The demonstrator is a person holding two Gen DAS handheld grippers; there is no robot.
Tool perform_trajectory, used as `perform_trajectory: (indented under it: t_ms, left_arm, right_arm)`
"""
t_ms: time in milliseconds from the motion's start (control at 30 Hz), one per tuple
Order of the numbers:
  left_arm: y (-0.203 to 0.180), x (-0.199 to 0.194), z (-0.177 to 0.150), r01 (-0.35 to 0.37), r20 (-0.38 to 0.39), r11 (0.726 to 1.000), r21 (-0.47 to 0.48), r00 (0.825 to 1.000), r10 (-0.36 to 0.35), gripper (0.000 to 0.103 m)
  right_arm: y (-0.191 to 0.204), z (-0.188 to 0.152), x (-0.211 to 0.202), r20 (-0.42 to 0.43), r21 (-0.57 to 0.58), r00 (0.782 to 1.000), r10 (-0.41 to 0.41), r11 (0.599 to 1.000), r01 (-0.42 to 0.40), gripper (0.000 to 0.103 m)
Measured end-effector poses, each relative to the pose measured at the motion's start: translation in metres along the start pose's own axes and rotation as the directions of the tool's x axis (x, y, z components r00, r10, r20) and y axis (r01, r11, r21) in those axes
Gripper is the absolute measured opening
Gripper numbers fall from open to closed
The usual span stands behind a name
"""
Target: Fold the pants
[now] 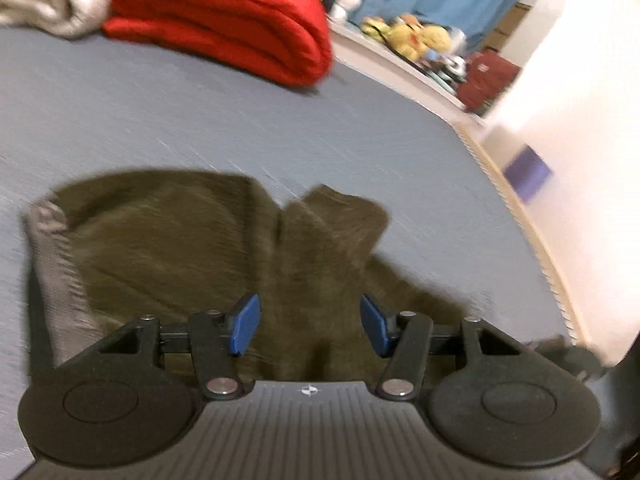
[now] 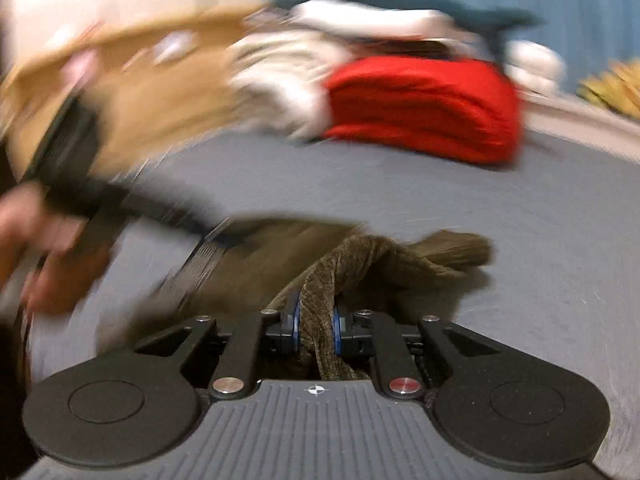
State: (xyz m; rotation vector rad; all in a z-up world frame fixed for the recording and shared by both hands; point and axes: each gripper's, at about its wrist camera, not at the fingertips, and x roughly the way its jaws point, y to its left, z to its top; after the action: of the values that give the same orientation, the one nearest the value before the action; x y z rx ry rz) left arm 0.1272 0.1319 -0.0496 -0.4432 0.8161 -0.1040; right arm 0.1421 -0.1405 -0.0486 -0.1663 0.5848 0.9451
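Note:
Olive-brown pants [image 1: 192, 236] lie crumpled on a grey bed sheet [image 1: 160, 112], with a grey inner lining turned out at their left edge. My left gripper [image 1: 310, 326] hovers just above the cloth, its blue pads [image 1: 245, 330] apart and nothing pinched between them. In the right wrist view, my right gripper [image 2: 316, 332] is shut on a bunched fold of the pants [image 2: 384, 256], which rises from the bed into the jaws. The other gripper and a hand [image 2: 48, 248] show blurred at the left of that view.
A folded red blanket [image 1: 224, 20] and a rolled white one [image 1: 44, 0] lie at the far side of the bed. Plush toys [image 1: 416, 36] and a dark red bag [image 1: 486, 76] sit beyond the bed edge. A white wall [image 1: 580, 120] stands at the right.

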Motion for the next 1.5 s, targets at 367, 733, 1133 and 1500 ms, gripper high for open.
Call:
perform_trajectory:
  t_ms: [367, 733, 1133, 1500]
  left_arm:
    - [-0.028, 0.061, -0.017, -0.043, -0.107, 0.992, 0.123, 0.993, 0.056, 0.068]
    - [-0.022, 0.073, -0.015, -0.119, -0.113, 0.975, 0.186, 0.983, 0.142, 0.007]
    - [-0.018, 0.061, -0.011, -0.101, -0.092, 0.975, 0.198, 0.988, 0.121, 0.009]
    - [-0.012, 0.05, -0.003, -0.099, -0.049, 0.981, 0.169, 0.993, 0.109, 0.01]
  right_arm:
    - [0.004, -0.023, 0.011, -0.161, -0.012, 0.984, 0.073, 0.997, -0.076, 0.016]
    - [-0.084, -0.02, 0.013, 0.018, 0.476, 0.989, 0.146, 0.869, -0.137, 0.06]
    - [-0.102, -0.029, 0.078, -0.085, 0.665, 0.992, 0.09, 0.747, -0.011, 0.048]
    - [-0.12, -0.016, 0.082, -0.028, 0.691, 0.999, 0.037, 0.722, -0.007, 0.015]
